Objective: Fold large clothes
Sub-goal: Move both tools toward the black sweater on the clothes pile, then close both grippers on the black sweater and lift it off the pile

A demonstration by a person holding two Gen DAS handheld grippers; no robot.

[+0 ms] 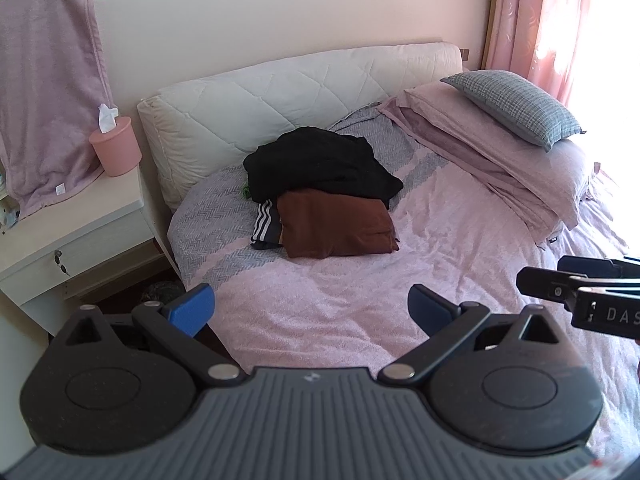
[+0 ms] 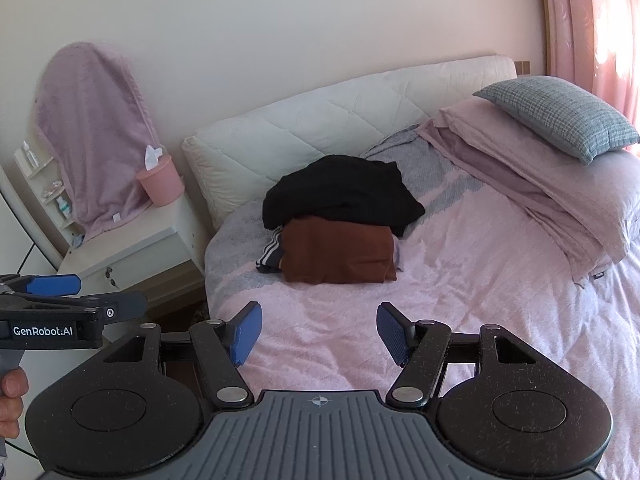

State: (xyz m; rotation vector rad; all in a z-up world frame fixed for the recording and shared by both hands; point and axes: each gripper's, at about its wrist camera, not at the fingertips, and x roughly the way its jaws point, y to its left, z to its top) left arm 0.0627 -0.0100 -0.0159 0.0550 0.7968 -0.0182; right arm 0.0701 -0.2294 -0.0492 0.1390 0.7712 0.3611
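A pile of clothes lies on the pink bed near the headboard. On top is a crumpled black garment (image 1: 320, 164) (image 2: 340, 192). Under it sits a folded brown garment (image 1: 338, 226) (image 2: 338, 256), with a dark piece with white stripes (image 1: 265, 226) (image 2: 271, 257) at its left. My left gripper (image 1: 311, 310) hangs open above the bedspread, short of the pile, with nothing between its fingers. My right gripper (image 2: 319, 332) is also open and empty, well short of the pile. Each gripper shows at the edge of the other's view.
The pink bedspread (image 1: 360, 300) lies bare in front of the pile. A white nightstand (image 1: 68, 232) with a pink tissue tub (image 1: 116, 146) stands left of the bed. Folded pink bedding and a grey checked pillow (image 1: 516, 104) lie at the right, by pink curtains (image 1: 540, 20).
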